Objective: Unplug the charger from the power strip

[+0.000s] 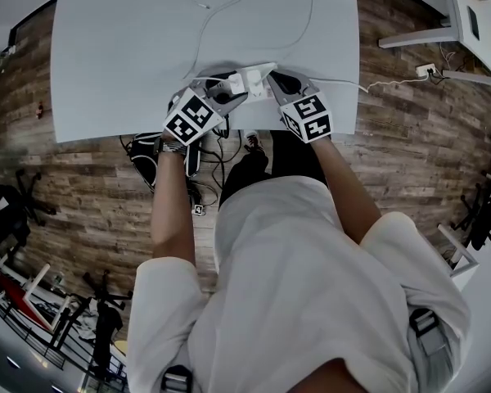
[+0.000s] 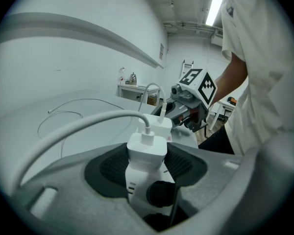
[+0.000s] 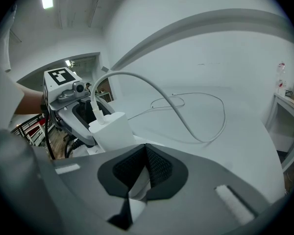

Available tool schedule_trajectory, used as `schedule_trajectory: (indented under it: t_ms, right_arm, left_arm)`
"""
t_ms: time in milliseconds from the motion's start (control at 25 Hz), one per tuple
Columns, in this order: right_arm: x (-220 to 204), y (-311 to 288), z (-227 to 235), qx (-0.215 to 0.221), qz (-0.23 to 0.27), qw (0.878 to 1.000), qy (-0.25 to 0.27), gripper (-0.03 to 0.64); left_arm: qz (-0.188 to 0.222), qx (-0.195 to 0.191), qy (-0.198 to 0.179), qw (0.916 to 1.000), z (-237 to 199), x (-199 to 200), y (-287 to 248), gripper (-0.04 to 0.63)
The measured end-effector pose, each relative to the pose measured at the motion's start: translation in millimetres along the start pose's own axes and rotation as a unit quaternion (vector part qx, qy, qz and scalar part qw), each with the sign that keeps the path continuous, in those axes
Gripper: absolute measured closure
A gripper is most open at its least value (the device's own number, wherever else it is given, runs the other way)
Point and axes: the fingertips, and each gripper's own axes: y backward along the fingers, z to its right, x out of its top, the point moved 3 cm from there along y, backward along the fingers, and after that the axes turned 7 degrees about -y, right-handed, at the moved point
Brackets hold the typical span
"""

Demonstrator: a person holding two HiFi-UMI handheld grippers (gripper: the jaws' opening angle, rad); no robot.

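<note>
Charger (image 2: 147, 153): white block, plugged into the power strip (image 3: 137, 190) at the end nearest the left gripper (image 2: 147, 166).
Charger axis: stands upright off the strip's face, long axis rising away from the sockets; its top faces up.
Cable (image 2: 73, 129): leaves the charger's top and arcs away over the table (image 1: 123, 56).
Power strip: lies at the table's near edge, long axis running from one gripper to the other.
Left gripper: jaws set wide, clenched on the charger, a dark pad against each of its sides.
Right gripper (image 3: 143, 173): jaws nearly together, pinching the thin white edge of the strip's opposite end.
Second charger (image 3: 112, 130): also upright on the strip, between the two grippers, with its own cable coming out of the top.
</note>
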Motion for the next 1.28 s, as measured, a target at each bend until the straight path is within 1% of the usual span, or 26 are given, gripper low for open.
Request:
schedule_trajectory:
  t_ms: [80, 160, 560, 760, 840, 1040, 1160, 1280]
  right_arm:
    - [0, 1, 0, 0.0, 0.0, 1.0, 0.0, 0.614]
    - [-1, 2, 0, 0.0, 0.0, 1.0, 0.0, 0.614]
    - [0, 1, 0, -0.002, 0.002, 1.0, 0.0, 0.614]
    - [0, 1, -1, -0.001, 0.003, 1.0, 0.0, 0.614]
    - [0, 1, -1, -0.001, 0.002, 1.0, 0.0, 0.614]
    - [-1, 2, 0, -0.001, 0.004, 1.0, 0.001, 0.614]
    - [-1, 2, -1, 0.001, 0.003, 1.0, 0.002, 0.614]
    - [-1, 2, -1, 0.002, 0.003, 1.0, 0.003, 0.614]
  left_arm:
    - [0.005, -0.005, 0.014, 0.9999, -1, 1, 0, 0.362]
    - [0.007, -0.007, 0.017, 0.9998, -1, 2, 0, 0.362]
    - [0.003, 0.003, 0.008, 1.0, 1, 1, 1, 0.362]
    - [-0.001, 0.004, 0.01, 0.9999, 3, 1, 1, 0.362]
    - [-0.005, 0.005, 0.001, 1.0, 4, 1, 1, 0.364]
    - [-0.016, 0.015, -0.039, 0.999, 9, 3, 0, 0.365]
    - [-0.015, 0.02, -0.042, 0.9988, 11, 2, 0, 0.365]
    - [-0.011, 0.019, -0.03, 0.9993, 11, 2, 0, 0.365]
